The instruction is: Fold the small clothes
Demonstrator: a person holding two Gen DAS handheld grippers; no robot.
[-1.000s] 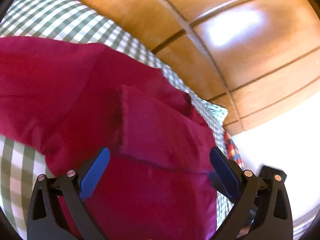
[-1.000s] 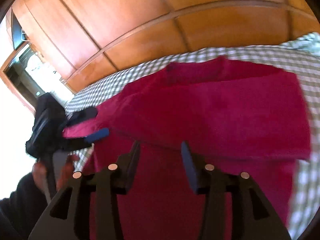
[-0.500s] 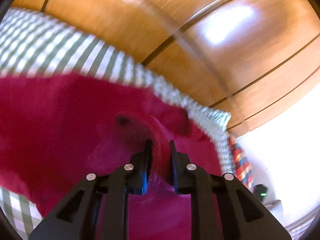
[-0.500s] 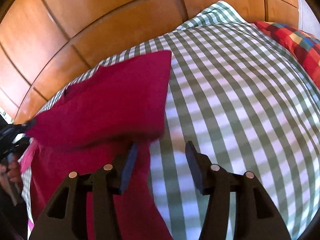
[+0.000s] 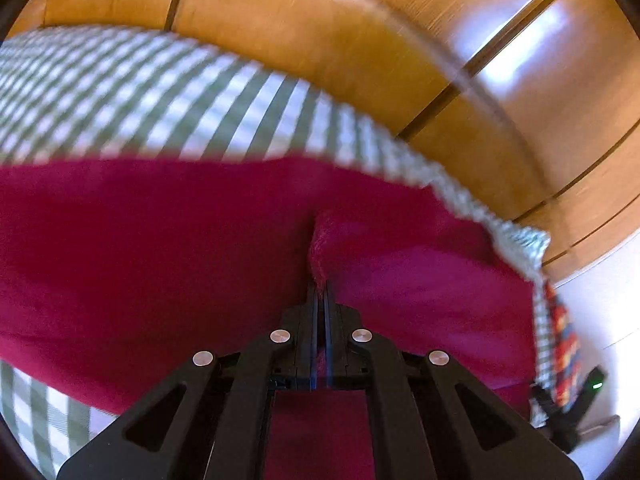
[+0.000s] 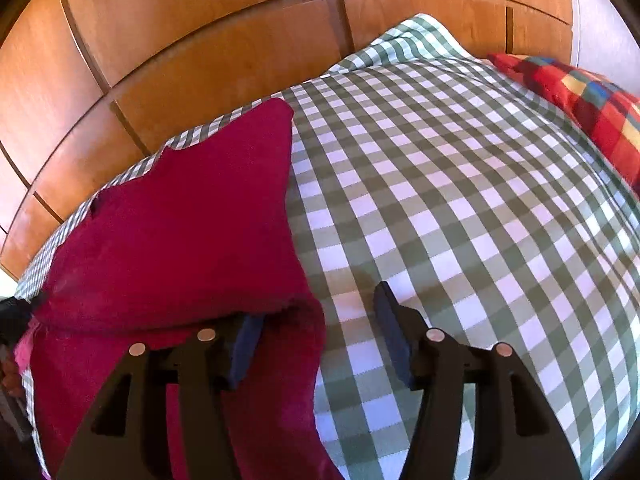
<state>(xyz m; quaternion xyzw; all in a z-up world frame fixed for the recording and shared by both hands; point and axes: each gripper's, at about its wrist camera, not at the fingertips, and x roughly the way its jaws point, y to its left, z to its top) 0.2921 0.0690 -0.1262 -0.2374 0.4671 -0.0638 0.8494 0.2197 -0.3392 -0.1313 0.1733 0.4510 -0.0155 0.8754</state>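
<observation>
The crimson garment (image 5: 168,240) lies spread on a bed covered by a green-and-white checked sheet (image 6: 460,200), with its upper part folded over so that a doubled layer sits on the lower cloth. In the left wrist view we see our left tongs (image 5: 319,292) pressed together on a raised ridge of that red fabric, a pinch of cloth standing up just beyond the tips; this view is blurred, so finer detail of the fold is lost. In the right wrist view our right tongs (image 6: 316,320) stand apart and are widening: the left finger sits over the garment's right edge near the fold line, the right finger over bare checked sheet, and the garment's edge runs between them without either pad pressing it. At the far left of that view a dark shape and part of a hand (image 6: 10,376) show at the garment's other side. A red patchwork pillow (image 6: 580,104) rests at the sheet's far right, and wooden panelling (image 6: 200,40) rises behind the bed.
</observation>
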